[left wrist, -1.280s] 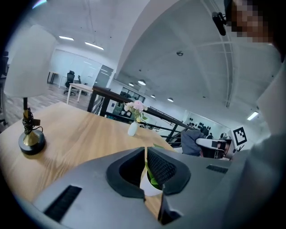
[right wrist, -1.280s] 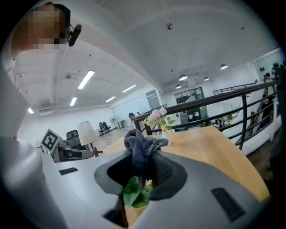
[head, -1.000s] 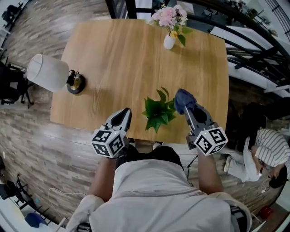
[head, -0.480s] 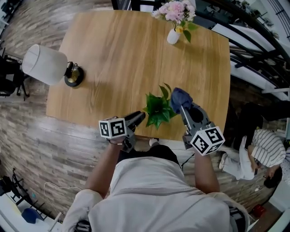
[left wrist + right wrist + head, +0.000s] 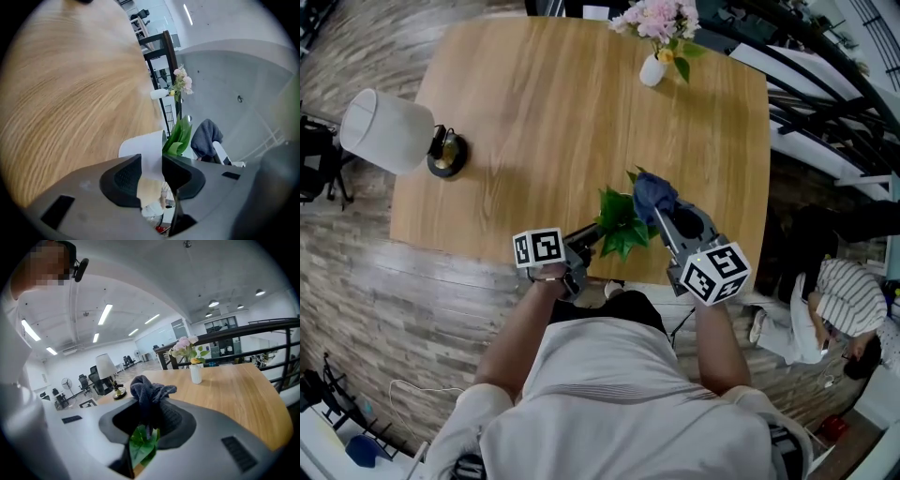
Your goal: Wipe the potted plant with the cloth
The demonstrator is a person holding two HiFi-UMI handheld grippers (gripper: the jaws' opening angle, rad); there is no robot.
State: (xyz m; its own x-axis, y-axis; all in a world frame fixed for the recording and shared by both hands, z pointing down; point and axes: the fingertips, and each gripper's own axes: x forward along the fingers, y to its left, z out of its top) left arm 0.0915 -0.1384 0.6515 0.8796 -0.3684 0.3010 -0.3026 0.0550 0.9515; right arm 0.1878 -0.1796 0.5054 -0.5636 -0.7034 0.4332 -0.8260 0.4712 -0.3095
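Observation:
The potted plant (image 5: 617, 217) stands near the wooden table's front edge, its green leaves (image 5: 180, 136) rising from a white pot (image 5: 145, 147). My left gripper (image 5: 596, 232) lies on its side at the plant's left, and its jaws (image 5: 151, 164) are shut on the pot's wall. My right gripper (image 5: 661, 208) is shut on a blue-grey cloth (image 5: 653, 190), which rests against the leaves on the plant's right. In the right gripper view the bunched cloth (image 5: 147, 392) sticks up between the jaws (image 5: 149, 416), with leaves (image 5: 143, 446) showing just beneath it.
On the table (image 5: 544, 103), a white-shaded lamp (image 5: 386, 131) stands at the left edge and a white vase of pink flowers (image 5: 654, 64) at the far edge. Dark railings (image 5: 825, 103) run along the right. A person in a striped top (image 5: 846, 298) is on the floor at lower right.
My left gripper has rolled onto its side and moved right onto the pot. My right gripper has carried the cloth leftward against the leaves.

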